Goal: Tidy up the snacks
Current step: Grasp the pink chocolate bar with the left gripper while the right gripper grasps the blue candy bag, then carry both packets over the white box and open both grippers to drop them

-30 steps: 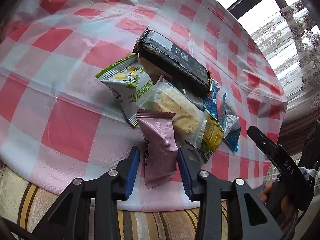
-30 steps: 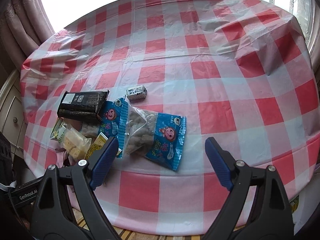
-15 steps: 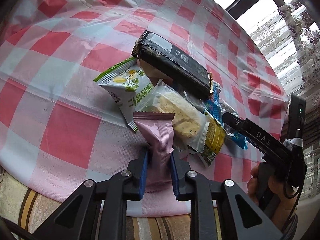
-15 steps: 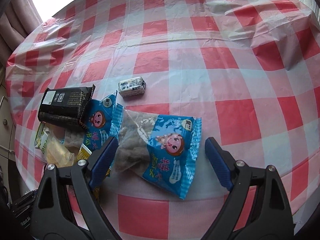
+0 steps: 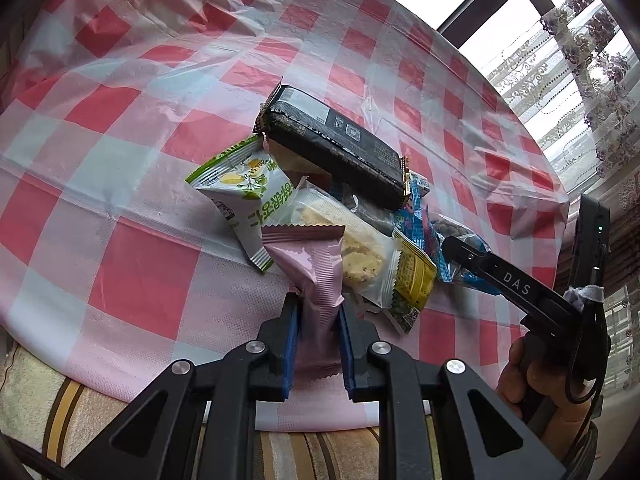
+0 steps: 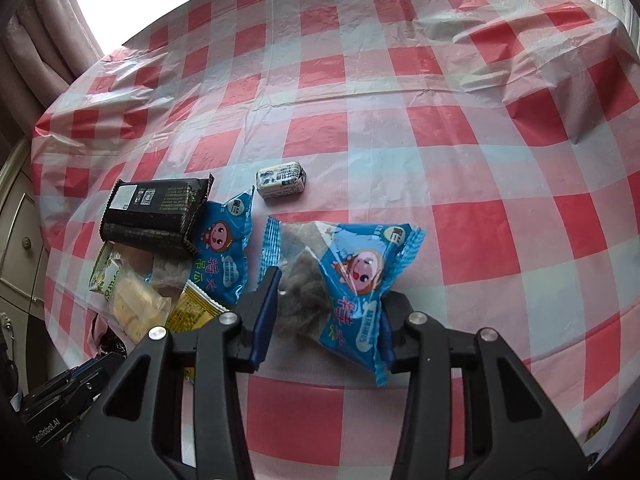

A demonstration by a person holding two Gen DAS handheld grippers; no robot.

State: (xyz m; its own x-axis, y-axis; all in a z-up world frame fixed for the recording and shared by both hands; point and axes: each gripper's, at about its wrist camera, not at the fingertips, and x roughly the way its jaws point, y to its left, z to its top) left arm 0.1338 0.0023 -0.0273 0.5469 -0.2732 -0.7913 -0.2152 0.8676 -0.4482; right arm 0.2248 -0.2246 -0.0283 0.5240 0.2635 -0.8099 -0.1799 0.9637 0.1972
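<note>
Two packets are in our tongs at once. Our left tongs (image 5: pixel 318 336) are pinched tight on the lower end of the pink packet (image 5: pixel 316 276), which stands up from the tabletop (image 5: pixel 132 280) at the near edge of the snack heap. Our right tongs (image 6: pixel 326 320) are closing on the blue packet (image 6: pixel 344 280), its crumpled middle already between the pads, lying apart from the heap at about three o'clock of it in the right wrist view.

We judge both to be light, soft film pouches: they will crumple and not resist, and the glossy wrap may slide, so a hold across the body or just inside the crimped seam seems safer than the bare fin. The blue one shows loose dark pieces through its clear window, so a hard squeeze could crush them.

Outward from the pink packet, in the left wrist view, the clear biscuit packet (image 5: pixel 352 248) touches it at two o'clock, the yellow packet (image 5: pixel 412 280) lies beyond at three, the green-and-white packet (image 5: pixel 248 200) sits at eleven, and the black bar (image 5: pixel 336 144) tops the heap at twelve. A small grey-white sweet (image 6: pixel 281 179) lies alone at twelve o'clock of the blue packet, and a second blue packet (image 6: pixel 224 248) lies at ten.
</note>
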